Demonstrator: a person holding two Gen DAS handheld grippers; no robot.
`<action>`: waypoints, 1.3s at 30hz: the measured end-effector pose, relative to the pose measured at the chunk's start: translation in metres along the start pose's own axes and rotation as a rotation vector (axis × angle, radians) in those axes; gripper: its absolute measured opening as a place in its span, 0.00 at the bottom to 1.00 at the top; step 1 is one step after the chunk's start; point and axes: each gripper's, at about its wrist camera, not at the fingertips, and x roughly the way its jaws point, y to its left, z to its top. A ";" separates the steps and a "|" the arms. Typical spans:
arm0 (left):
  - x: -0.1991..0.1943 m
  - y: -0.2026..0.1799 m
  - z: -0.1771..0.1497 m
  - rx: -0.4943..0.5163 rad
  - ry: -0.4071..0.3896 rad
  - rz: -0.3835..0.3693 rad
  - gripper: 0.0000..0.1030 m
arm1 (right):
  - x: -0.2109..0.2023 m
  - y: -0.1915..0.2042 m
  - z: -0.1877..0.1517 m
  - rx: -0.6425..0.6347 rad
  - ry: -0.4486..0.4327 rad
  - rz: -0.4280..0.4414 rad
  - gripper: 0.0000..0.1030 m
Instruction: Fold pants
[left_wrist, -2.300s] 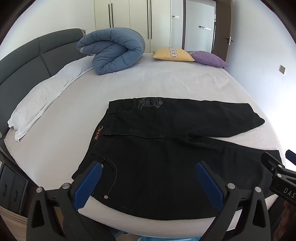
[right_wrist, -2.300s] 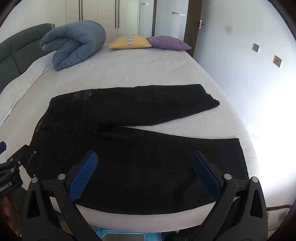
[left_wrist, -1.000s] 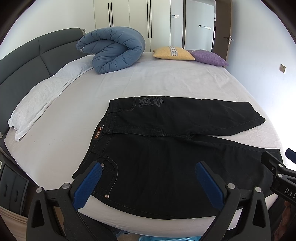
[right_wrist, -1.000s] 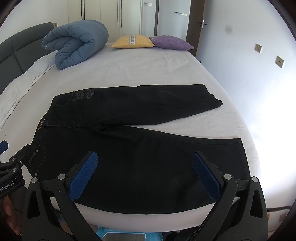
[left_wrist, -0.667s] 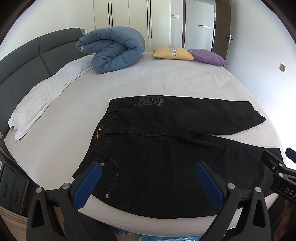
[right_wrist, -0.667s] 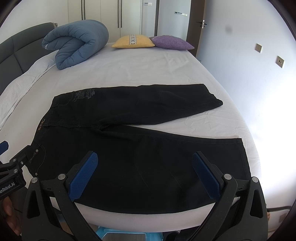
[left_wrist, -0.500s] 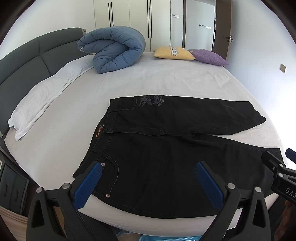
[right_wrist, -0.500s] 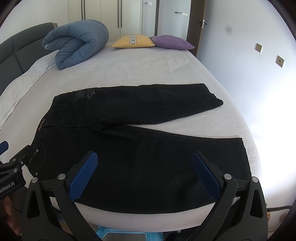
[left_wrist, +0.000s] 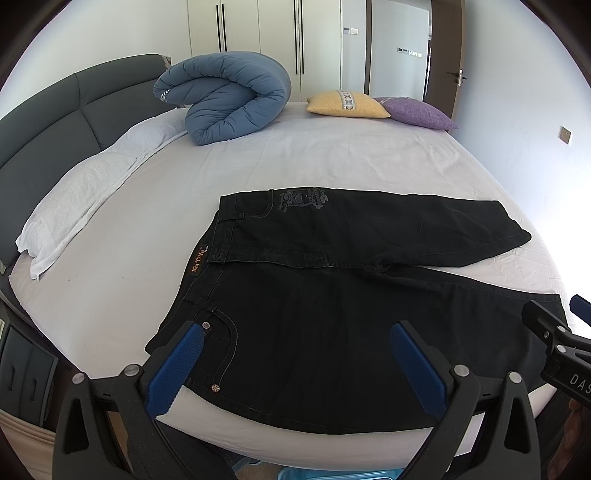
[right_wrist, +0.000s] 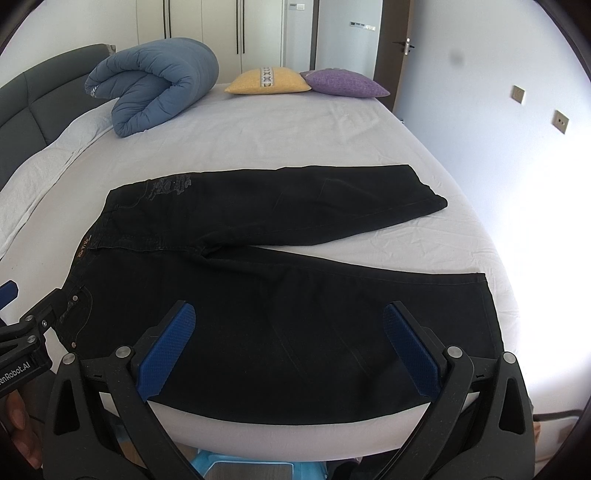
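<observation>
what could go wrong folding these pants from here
The near leg of the black pants lies along the bed's front edge; a one-sided pull might drag it off. Both the left gripper and right gripper are open, so they may pinch the white sheet too.

both wrist views face across the bed (left_wrist: 332, 155), seemingly sharing the pants (right_wrist: 280, 295).
</observation>
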 end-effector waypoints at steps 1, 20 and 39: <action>0.000 0.000 0.000 0.000 0.000 0.001 1.00 | 0.000 0.000 0.000 0.000 0.001 0.000 1.00; 0.004 0.004 -0.006 0.005 0.000 0.011 1.00 | 0.001 0.000 0.001 0.000 0.004 0.004 1.00; 0.067 0.037 0.040 0.103 -0.015 -0.044 1.00 | 0.034 0.001 0.029 -0.021 -0.025 0.286 1.00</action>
